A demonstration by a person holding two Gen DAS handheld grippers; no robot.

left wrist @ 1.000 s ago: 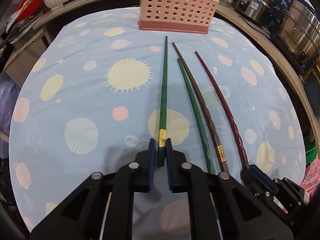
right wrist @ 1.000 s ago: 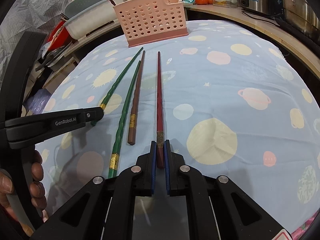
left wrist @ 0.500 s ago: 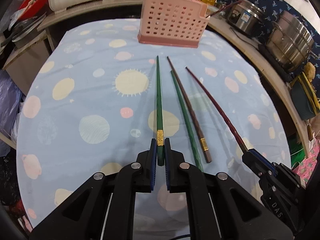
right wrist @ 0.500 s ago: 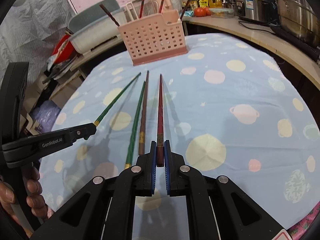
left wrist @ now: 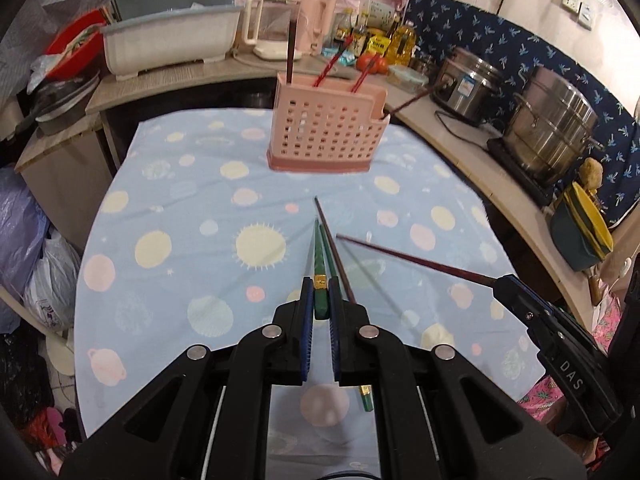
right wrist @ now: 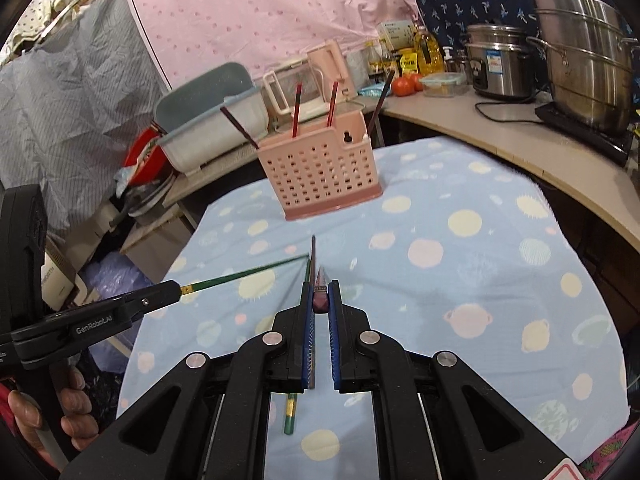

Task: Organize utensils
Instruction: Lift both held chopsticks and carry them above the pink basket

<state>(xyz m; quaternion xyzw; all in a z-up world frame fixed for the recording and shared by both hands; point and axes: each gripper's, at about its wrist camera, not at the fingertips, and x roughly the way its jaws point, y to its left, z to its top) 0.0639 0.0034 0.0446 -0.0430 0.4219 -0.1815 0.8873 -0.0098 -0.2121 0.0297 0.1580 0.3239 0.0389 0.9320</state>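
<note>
1. On my left, the left gripper (left wrist: 319,312) is pinching the butt end of a green chopstick (left wrist: 320,268) just behind its gold band. A second ago that stick lay flat on the blue planet-print tablecloth (left wrist: 168,216) with its tip close to the pink utensil basket (left wrist: 326,136); now it is lifted clear, and its tip hangs in the air well short of the basket.
2. The basket itself has slid from the top edge of my left view down into full sight, so I now see four dark-red and brown chopsticks standing in it.
3. Two sticks remain flat on the cloth, on the near side of the basket: a second green chopstick (right wrist: 291,412) and a brown chopstick (left wrist: 332,248), lying side by side and pointing toward the basket, unmoved since a second ago.
4. On my right, the right gripper (right wrist: 321,304) is clamped on the butt of a dark red chopstick (right wrist: 320,280). It too was on the cloth earlier and is now raised, seen almost end-on, aimed at the basket.
5. Both held sticks are slim, tapered and faintly ridged, the green one carrying a gold band near the grip.
</note>
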